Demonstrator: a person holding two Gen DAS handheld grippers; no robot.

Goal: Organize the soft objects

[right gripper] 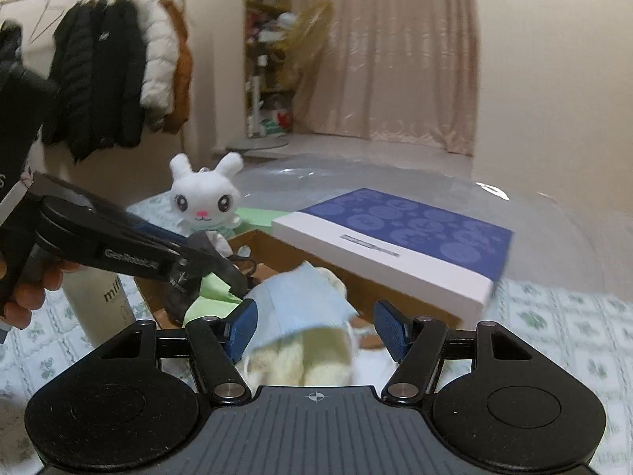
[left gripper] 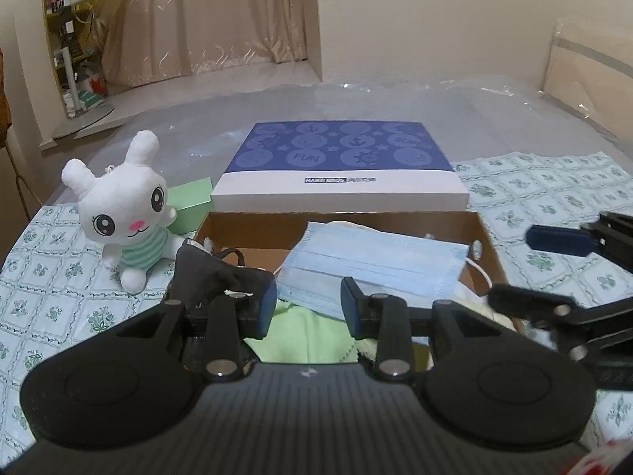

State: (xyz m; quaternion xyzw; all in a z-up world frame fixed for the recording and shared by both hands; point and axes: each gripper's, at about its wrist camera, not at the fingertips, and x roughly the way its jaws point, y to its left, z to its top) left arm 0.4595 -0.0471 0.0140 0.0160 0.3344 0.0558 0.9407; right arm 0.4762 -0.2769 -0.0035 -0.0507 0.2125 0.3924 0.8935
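An open brown cardboard box (left gripper: 487, 237) holds a light blue face mask (left gripper: 376, 265), a green cloth (left gripper: 300, 336) and a black mask (left gripper: 213, 273). My left gripper (left gripper: 308, 308) hangs over the near left of the box. It is open, with only the green cloth under the gap, and the black mask drapes against its left finger. My right gripper (right gripper: 316, 328) is open over the blue mask (right gripper: 300, 297) and a cream cloth (right gripper: 300, 360); its pads do not press on them. A white bunny plush (left gripper: 118, 206) sits left of the box.
The box's blue and white lid (left gripper: 340, 166) lies behind it, and a small green box (left gripper: 190, 206) stands beside the bunny. A white bottle (right gripper: 103, 301) stands near the box's left corner. A green-patterned cloth (left gripper: 554, 190) covers the surface. Coats hang at the back left.
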